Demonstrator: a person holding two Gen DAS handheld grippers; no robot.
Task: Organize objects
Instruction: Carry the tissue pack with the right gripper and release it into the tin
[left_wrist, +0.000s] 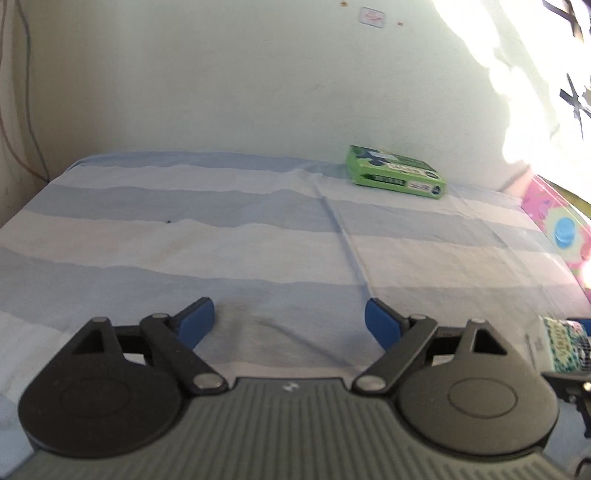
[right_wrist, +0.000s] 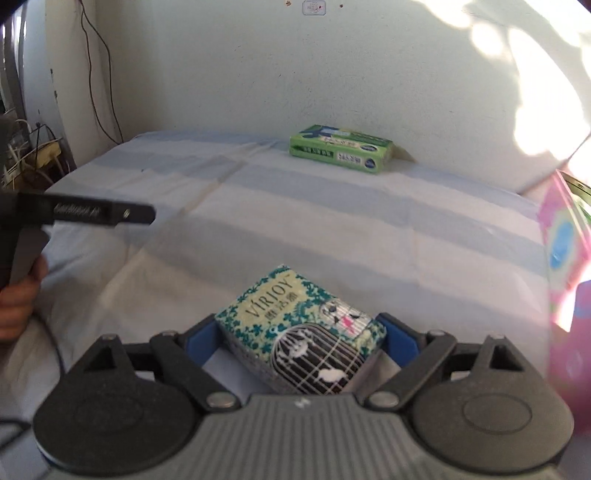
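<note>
A small tissue pack (right_wrist: 295, 332) printed with teal flowers and a birdcage lies between the fingers of my right gripper (right_wrist: 297, 319). The jaws stand wide, the blue pads (right_wrist: 199, 339) sit just off the pack's corners, and I see no squeeze on it. The same pack (left_wrist: 561, 343) shows at the right edge of the left wrist view. My left gripper (left_wrist: 290, 314) hangs open over the striped sheet with nothing between its fingers. A green tissue box (left_wrist: 397, 172) (right_wrist: 341, 153) rests at the far side against the wall.
The blue and white striped sheet (left_wrist: 184, 240) covers a bed that meets the wall at the back. A pink patterned box (left_wrist: 557, 221) (right_wrist: 561, 240) stands along the right edge. Cables (right_wrist: 99, 74) hang at the left corner. A hand (right_wrist: 18, 302) holds the left gripper's handle.
</note>
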